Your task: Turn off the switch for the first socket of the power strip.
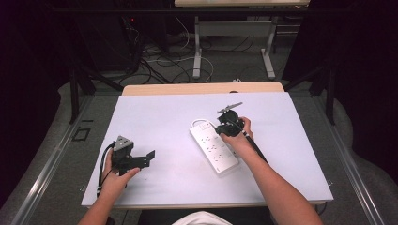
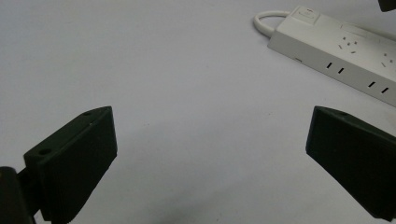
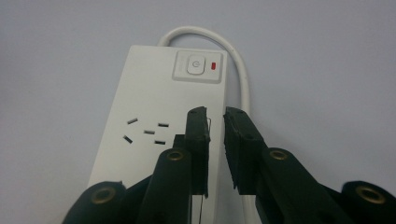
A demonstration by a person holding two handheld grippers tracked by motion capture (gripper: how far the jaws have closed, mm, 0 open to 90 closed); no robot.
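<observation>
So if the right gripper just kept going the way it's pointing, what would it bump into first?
Probably the white power strip: the right gripper, jaws nearly shut with nothing between them, points at its top near the switch. The gap is hard to judge.

White power strip [image 3: 154, 107] (red indicator light [image 3: 214, 66] beside its switch), black tools, pale lavender table cover [image 1: 159, 117], wood-toned table edge [image 1: 202, 88].

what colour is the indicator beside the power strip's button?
Red: the small indicator sits right of the button on the white power strip, clearest in the right gripper view.
</observation>
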